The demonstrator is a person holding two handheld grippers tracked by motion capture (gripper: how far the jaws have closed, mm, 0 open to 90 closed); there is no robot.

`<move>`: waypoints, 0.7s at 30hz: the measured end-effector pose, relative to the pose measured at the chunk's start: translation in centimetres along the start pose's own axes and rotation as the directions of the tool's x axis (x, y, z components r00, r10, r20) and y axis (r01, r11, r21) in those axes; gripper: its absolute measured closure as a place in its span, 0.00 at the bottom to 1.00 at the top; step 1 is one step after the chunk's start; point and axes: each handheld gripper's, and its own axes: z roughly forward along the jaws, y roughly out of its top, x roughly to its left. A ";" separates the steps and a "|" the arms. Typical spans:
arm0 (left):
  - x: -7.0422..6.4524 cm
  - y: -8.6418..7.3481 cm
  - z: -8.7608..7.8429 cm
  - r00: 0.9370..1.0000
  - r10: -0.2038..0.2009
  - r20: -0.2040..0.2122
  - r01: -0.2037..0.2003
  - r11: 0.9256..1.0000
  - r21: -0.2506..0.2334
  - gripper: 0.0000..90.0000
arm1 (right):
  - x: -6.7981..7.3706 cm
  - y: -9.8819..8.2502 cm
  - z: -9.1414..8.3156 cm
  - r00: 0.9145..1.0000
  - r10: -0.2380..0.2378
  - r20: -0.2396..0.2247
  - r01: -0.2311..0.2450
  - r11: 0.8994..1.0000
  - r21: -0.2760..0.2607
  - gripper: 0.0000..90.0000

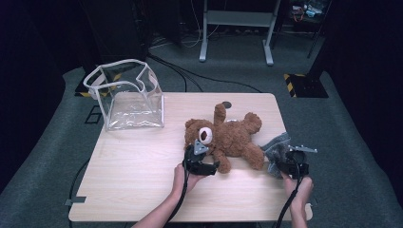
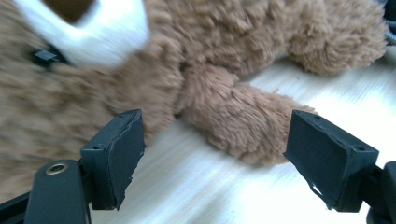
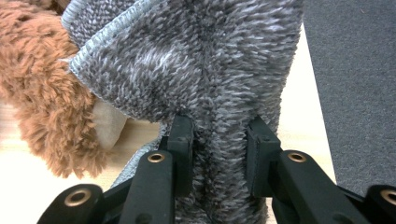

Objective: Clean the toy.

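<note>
A brown teddy bear lies on its back in the middle of the wooden table, its white muzzle toward the left. My left gripper sits just in front of its head and arm. In the left gripper view the black pads stand wide apart, with the bear's arm beyond them and nothing pinched. My right gripper is at the table's right edge, shut on a grey fleece cloth. The cloth bunches up beside the bear's leg.
A clear plastic bag with white trim stands open at the table's back left corner. Grey carpet surrounds the table, and a metal frame's legs stand beyond the far edge. Cables trail from both grippers toward the person's forearms.
</note>
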 end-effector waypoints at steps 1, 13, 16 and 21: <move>-0.2 -0.1 0.2 1.000 -0.003 -0.003 0.003 1.000 0.007 0.21 | -0.1 0.0 0.0 1.000 -0.006 0.001 0.006 1.000 0.001 0.76; -2.2 -0.9 2.3 0.999 -0.028 -0.018 0.029 0.999 0.046 0.19 | 0.0 -0.3 0.1 1.000 0.011 0.000 -0.011 1.000 0.005 0.76; -2.9 -0.8 2.4 0.999 -0.032 -0.024 0.033 0.999 0.040 0.19 | -0.1 -0.3 0.2 1.000 0.014 -0.002 -0.014 1.000 0.002 0.76; -3.6 -0.6 3.1 0.997 -0.044 -0.062 0.048 0.998 0.050 0.18 | -0.1 -0.3 0.2 1.000 0.003 -0.002 -0.003 1.000 0.005 0.76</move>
